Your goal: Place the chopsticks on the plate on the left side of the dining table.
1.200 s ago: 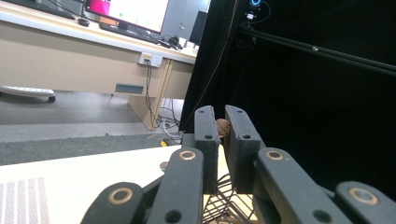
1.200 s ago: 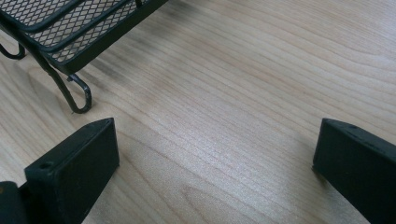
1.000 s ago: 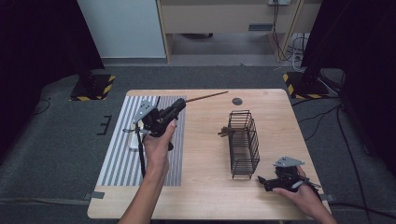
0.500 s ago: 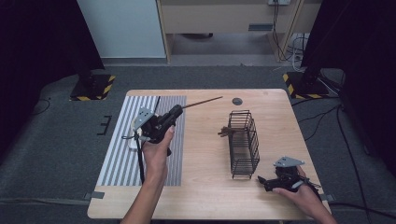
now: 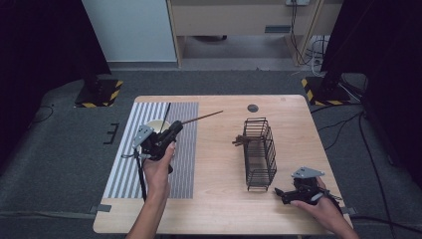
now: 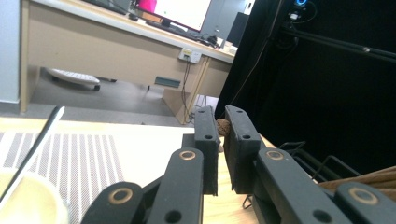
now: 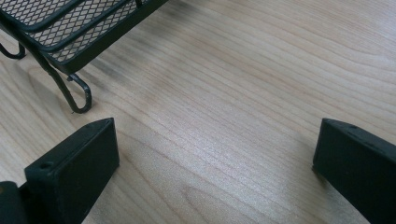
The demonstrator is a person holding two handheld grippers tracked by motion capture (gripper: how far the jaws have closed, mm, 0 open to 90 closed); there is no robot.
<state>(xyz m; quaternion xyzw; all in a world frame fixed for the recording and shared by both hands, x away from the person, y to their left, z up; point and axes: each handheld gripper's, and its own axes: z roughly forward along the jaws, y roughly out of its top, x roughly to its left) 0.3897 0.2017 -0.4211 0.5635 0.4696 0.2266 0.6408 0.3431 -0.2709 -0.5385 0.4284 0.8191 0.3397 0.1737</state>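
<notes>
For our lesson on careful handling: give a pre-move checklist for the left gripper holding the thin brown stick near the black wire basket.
1. Left gripper clamped on the thin brown wooden stick: ok.
2. Stick clear of the striped grey-and-white mat, tip raised: ok.
3. Black wire basket upright on the light wooden table: ok.
4. Room in the basket beside the brown sticks already there: cannot tell.
5. Right gripper open, resting on the table beside the basket: ok.
6. Pale round cup below the left gripper safe from knocks: cannot tell.
</notes>
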